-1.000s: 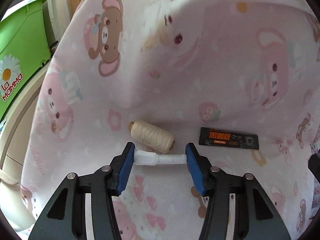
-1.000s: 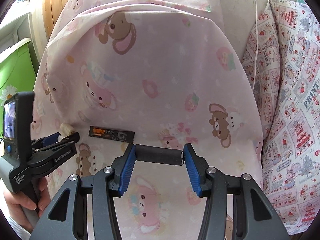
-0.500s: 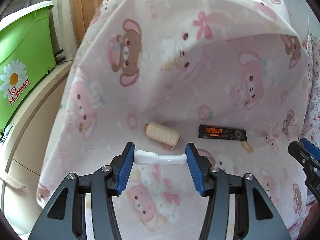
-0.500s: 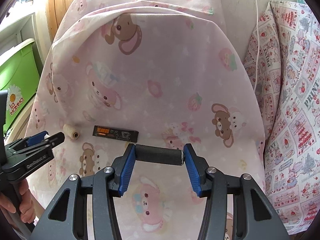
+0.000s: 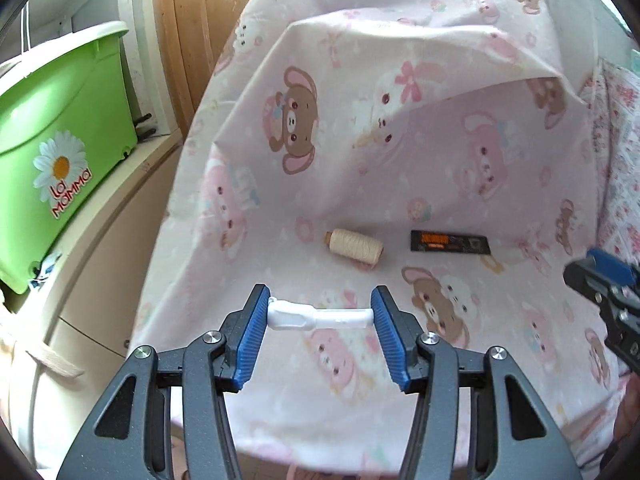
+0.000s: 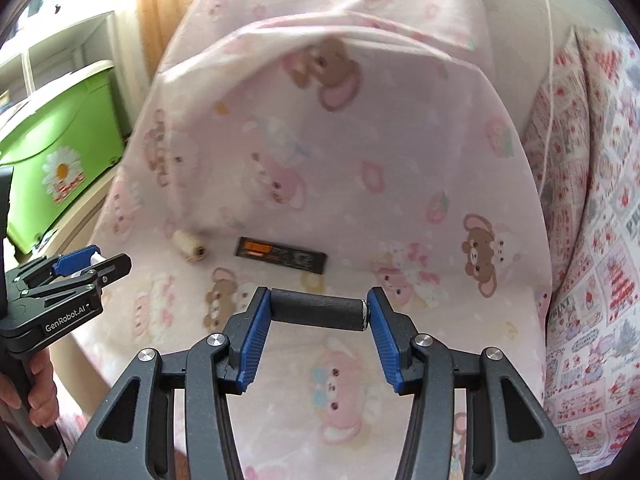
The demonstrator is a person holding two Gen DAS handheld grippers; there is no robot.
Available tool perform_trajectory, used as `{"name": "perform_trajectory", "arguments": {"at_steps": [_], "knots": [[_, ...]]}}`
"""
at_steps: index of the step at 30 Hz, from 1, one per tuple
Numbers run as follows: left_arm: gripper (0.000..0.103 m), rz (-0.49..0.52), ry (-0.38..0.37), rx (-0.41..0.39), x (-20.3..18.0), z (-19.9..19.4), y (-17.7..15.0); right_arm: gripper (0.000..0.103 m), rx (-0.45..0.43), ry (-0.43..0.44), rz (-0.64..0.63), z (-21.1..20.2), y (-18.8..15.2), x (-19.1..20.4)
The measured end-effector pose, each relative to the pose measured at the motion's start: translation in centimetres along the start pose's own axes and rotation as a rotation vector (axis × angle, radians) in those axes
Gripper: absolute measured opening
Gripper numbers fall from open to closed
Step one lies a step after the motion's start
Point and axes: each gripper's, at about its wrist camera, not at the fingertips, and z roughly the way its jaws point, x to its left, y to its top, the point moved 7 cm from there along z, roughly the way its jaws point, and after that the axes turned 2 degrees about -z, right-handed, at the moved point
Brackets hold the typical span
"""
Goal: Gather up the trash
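With jaws clamped end-to-end, left gripper (image 5: 320, 316) holds a small white plastic clip-like piece (image 5: 316, 317): light, stiff, slick, likely to pop out if squeezed off-axis. Right gripper (image 6: 318, 314) likewise pinches a dark grey foam-like cylinder (image 6: 318, 311) by its ends; probably light, slightly compressible. Farther out on the pink bear-print sheet (image 5: 420, 168) lie a cream thread spool (image 5: 354, 247), which rolls, so grab across the body, and right of it a flat black wrapper (image 5: 450, 241): thin, so take an edge. Green plastic tub (image 5: 52, 152) sits far left.
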Motion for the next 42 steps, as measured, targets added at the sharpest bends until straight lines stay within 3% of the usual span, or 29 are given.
{"name": "perform_trajectory", "arguments": {"at_steps": [8,19,23,29,42], "knots": [[0.051,-0.031,-0.003,0.018,1.8,-5.2,-0.9,0.051,-0.016,0.097,-0.071,-4.6,-0.1,4.0],[0.051,-0.050,-0.013,0.103,2.2,-5.7,-7.1,0.051,0.028,0.212,-0.109,-8.2,-4.7,8.4],[0.050,-0.065,0.000,0.131,2.7,-4.3,-9.1,0.051,0.033,0.225,-0.116,-7.7,-6.5,9.1],[0.051,-0.064,-0.027,0.199,2.4,-2.7,-11.2,0.051,0.124,0.232,-0.120,-5.3,-9.3,9.4],[0.051,-0.084,-0.113,0.356,1.0,-0.1,-14.3,0.051,0.213,0.255,-0.153,-3.1,-11.7,10.4]]}}
